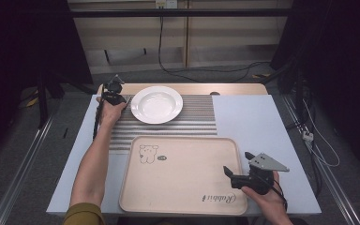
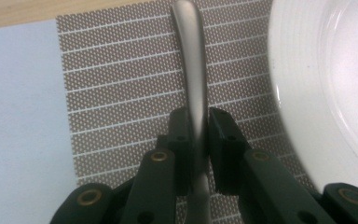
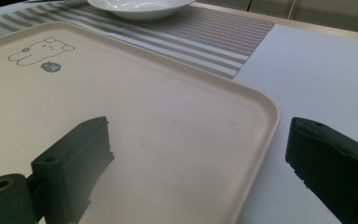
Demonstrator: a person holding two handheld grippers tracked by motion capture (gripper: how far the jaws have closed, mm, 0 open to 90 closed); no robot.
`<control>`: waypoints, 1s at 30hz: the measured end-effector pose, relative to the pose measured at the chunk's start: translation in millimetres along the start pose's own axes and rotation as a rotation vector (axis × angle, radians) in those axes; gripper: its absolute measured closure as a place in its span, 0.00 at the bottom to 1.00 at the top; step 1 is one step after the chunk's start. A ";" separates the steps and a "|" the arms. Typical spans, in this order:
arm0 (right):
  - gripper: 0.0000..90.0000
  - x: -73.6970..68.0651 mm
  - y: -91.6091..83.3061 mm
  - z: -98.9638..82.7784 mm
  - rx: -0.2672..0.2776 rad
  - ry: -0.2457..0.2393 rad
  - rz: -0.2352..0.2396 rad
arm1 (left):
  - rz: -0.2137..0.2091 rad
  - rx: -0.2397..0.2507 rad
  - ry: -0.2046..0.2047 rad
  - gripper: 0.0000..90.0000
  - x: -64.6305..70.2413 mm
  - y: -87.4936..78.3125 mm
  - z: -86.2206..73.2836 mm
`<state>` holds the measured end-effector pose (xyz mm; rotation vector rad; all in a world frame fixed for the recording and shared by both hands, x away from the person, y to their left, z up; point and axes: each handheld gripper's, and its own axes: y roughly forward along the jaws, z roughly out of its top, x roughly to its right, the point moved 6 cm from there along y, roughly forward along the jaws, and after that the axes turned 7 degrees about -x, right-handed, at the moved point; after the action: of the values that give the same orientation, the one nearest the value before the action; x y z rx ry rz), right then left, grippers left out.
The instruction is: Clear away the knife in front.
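Note:
A grey metal utensil [image 2: 192,60] lies lengthwise over the striped placemat [image 2: 121,93], just left of the white plate [image 2: 326,84]. My left gripper [image 2: 198,119] is shut on its handle; the working end is hidden, so I cannot tell spoon from fork. In the high view the left gripper [image 1: 113,92] sits at the plate's [image 1: 156,104] left side. My right gripper [image 3: 198,135] stands open with nothing between its pads, straddling the right rim of the beige tray [image 3: 261,107]. In the high view the right gripper [image 1: 237,163] is at the tray's [image 1: 183,187] near right corner.
The tray carries a bear drawing [image 1: 148,153] and nothing else. The placemat [image 1: 197,123] lies behind it on the pale table [image 1: 258,122]. A wooden strip [image 1: 234,89] runs along the far table edge, with cables on the floor beyond.

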<state>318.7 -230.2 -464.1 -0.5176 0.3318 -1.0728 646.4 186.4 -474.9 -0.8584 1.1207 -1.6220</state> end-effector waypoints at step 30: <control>0.07 -0.2 1.6 0.0 -0.004 -0.005 -0.001 | 0.006 0.023 0.022 0.89 -3.8 -21.3 -2.9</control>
<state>319.8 -229.4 -465.0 -0.5244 0.3292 -1.0714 638.3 193.5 -455.9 -0.8235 1.1171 -1.6402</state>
